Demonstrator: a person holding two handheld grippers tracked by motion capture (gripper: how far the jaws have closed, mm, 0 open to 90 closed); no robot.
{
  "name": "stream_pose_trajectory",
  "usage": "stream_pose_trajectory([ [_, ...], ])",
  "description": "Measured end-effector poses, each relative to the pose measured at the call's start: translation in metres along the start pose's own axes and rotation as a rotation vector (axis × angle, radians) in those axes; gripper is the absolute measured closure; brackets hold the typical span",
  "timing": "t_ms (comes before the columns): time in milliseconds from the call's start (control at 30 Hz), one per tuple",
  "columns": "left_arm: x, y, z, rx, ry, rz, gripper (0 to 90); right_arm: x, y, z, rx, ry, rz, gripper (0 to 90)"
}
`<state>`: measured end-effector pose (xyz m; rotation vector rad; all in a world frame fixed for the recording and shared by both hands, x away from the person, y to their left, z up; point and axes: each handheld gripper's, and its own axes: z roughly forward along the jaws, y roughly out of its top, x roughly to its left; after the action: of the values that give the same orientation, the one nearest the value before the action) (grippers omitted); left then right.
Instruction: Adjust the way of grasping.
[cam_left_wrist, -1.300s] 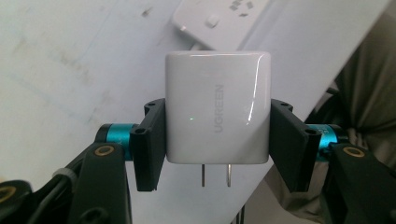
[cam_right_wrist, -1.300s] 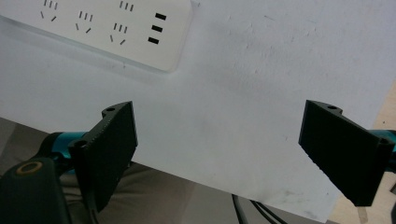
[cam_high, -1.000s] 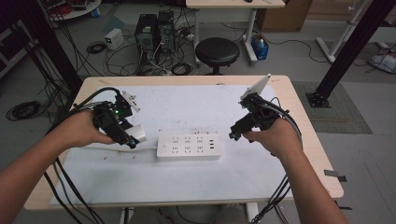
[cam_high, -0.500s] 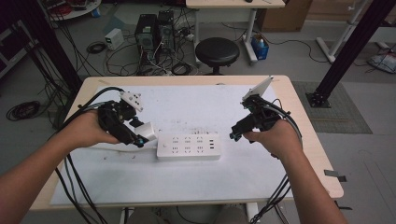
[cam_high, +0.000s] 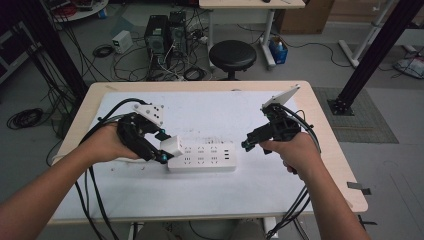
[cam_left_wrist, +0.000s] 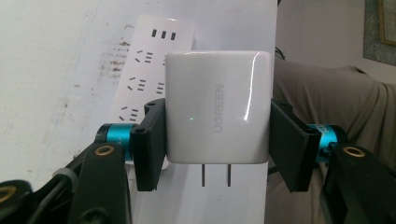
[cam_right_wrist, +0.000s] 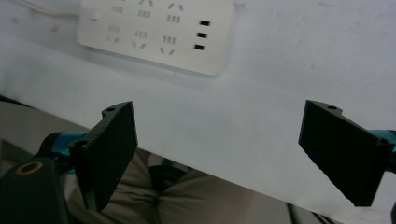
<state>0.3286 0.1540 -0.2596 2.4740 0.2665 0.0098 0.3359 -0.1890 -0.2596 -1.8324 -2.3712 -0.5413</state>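
High view, step: left tool (cam_high: 162, 150) carries a white charger (cam_high: 172, 146) to the left end of the power strip (cam_high: 202, 158); judged as mid-approach for plugging in, prongs not yet seated
Left gripper view, grip: both pads clamped on the charger's (cam_left_wrist: 217, 106) flat sides; two prongs (cam_left_wrist: 215, 176) stick out clear below the body; strip's (cam_left_wrist: 149, 70) sockets lie beyond the charger
Charger place: at the strip's left end, over or touching it; contact cannot be told from above
Right tool: (cam_high: 246, 145) hangs just right of the strip, apart from it; jaws spread wide with nothing between them; right gripper view has the strip (cam_right_wrist: 156, 35) ahead of its jaws
Strip place: flat on the white counter (cam_high: 250, 187), mid-way between the two tools
Next move, judged: line the prongs up with a two-slot socket near the strip's left end, then push straight in; right tool may need to pin the strip so it does not slide
Containers: none on the counter; strip sockets all look unoccupied
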Motion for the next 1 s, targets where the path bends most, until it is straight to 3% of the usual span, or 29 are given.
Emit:
stream_pose_trajectory([
  [300,-0.001,0.004,0.012,-0.008,-0.007,0.018,42.4,0.005,-0.005,0.006,-0.027,0.262,0.054,11.2],
  [467,-0.003,0.007,0.016,-0.019,-0.014,0.03,42.4,0.008,-0.004,0.013,-0.041,0.481,0.126,11.4],
  [633,-0.005,0.011,0.02,-0.027,-0.023,0.046,42.5,0.01,-0.003,0.026,-0.029,0.625,0.166,11.5],
  [867,-0.008,0.017,0.027,-0.025,-0.025,0.063,42.4,0.018,-0.001,0.042,-0.001,0.71,0.199,11.6],
  [1000,-0.008,0.02,0.032,-0.025,-0.025,0.061,42.4,0.025,0.001,0.049,0.008,0.716,0.191,15.6],
])
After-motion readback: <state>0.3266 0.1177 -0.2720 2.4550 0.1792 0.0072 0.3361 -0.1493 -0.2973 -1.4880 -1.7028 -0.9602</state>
